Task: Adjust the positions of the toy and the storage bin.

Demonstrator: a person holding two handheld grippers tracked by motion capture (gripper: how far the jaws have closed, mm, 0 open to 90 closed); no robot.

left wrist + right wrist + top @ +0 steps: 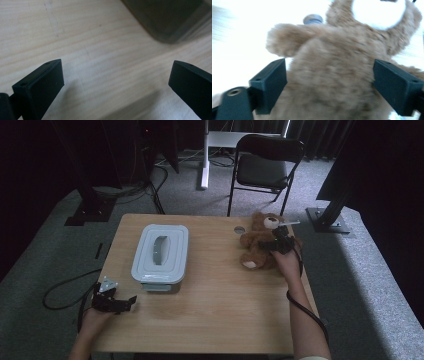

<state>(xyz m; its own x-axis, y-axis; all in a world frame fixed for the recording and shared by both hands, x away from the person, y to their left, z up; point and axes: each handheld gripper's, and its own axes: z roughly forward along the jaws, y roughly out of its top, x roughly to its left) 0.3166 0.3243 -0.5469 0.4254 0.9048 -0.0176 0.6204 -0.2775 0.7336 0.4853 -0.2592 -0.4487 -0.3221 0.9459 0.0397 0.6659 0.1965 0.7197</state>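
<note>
A brown teddy bear lies on its back at the far right of the wooden table. My right gripper hovers right over it. In the right gripper view the bear's furry belly sits between the wide-apart jaws of that gripper, which stands open. The fur reaches up to both pads, but I see no squeeze. My left gripper rests at the table's near left edge. Its jaws are open with bare wood between them.
A grey lidded plastic box stands left of centre, and its corner shows ahead of the left gripper. A small round grommet is set in the table by the bear's arm. A black folding chair stands behind the table.
</note>
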